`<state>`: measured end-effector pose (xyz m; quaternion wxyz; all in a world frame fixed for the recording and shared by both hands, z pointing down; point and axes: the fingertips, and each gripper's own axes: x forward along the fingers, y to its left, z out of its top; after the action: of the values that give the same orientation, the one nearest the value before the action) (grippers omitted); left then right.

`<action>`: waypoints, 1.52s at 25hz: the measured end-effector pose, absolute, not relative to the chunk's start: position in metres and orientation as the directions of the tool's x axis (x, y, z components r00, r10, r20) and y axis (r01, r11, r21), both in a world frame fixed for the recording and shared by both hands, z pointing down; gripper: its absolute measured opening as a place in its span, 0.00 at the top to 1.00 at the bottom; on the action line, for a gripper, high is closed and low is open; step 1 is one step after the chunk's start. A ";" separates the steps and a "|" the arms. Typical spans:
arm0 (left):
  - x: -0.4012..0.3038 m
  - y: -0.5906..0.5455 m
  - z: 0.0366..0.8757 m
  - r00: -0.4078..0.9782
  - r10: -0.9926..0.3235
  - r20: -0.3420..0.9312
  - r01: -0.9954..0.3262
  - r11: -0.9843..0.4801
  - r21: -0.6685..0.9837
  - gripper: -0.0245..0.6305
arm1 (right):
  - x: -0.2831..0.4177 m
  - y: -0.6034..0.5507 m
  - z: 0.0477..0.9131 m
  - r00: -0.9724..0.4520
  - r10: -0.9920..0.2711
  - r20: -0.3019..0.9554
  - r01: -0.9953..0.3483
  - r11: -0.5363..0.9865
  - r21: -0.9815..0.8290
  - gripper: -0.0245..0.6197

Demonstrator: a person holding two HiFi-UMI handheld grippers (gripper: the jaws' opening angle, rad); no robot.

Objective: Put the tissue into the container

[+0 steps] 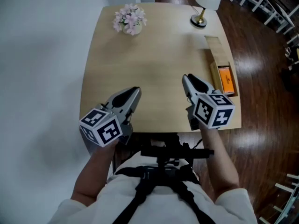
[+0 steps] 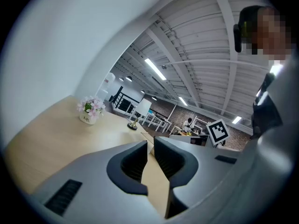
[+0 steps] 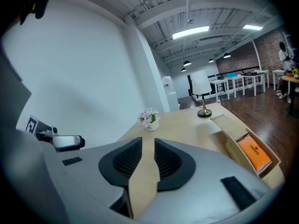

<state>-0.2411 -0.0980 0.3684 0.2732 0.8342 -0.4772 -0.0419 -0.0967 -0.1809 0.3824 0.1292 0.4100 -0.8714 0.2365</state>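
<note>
A long wooden container (image 1: 216,50) lies along the table's right edge, with its sliding lid (image 3: 224,121) drawn back over the far part. An orange packet (image 1: 226,80), seemingly the tissue pack, lies in its uncovered near end (image 3: 254,154). My right gripper (image 1: 187,78) hovers near the front edge, just left of the container. Its jaws stand a narrow gap apart with nothing between them (image 3: 148,141). My left gripper (image 1: 135,91) is at the front left, also slightly parted and empty (image 2: 150,143).
A small pot of pink flowers (image 1: 129,19) stands at the table's far left. A white lamp on a brass base (image 1: 203,3) stands at the far right corner. The light wooden table (image 1: 154,64) ends in dark wood floor on the right and a white wall on the left.
</note>
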 end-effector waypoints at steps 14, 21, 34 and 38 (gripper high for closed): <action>-0.220 -0.058 0.378 0.566 -0.801 0.195 -0.758 -0.413 0.504 0.90 | -0.076 -0.132 0.395 -0.620 -0.654 0.433 -0.784 0.537 -0.312 0.86; -0.180 -0.047 0.375 0.523 -0.830 0.195 -0.782 -0.376 0.497 0.90 | -0.041 -0.123 0.389 -0.667 -0.617 0.419 -0.744 0.587 -0.319 0.86; -0.081 -0.014 0.376 0.446 -0.869 0.213 -0.822 -0.304 0.481 0.90 | 0.043 -0.105 0.396 -0.743 -0.539 0.396 -0.664 0.664 -0.343 0.86; -0.063 -0.003 0.369 0.418 -0.885 0.205 -0.836 -0.287 0.467 0.90 | 0.057 -0.098 0.392 -0.766 -0.516 0.383 -0.637 0.689 -0.346 0.86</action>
<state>-0.0626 -0.0028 0.3685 0.2603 0.8007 -0.5374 -0.0469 0.0575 -0.0982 0.3920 0.1285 0.3170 -0.9098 0.2350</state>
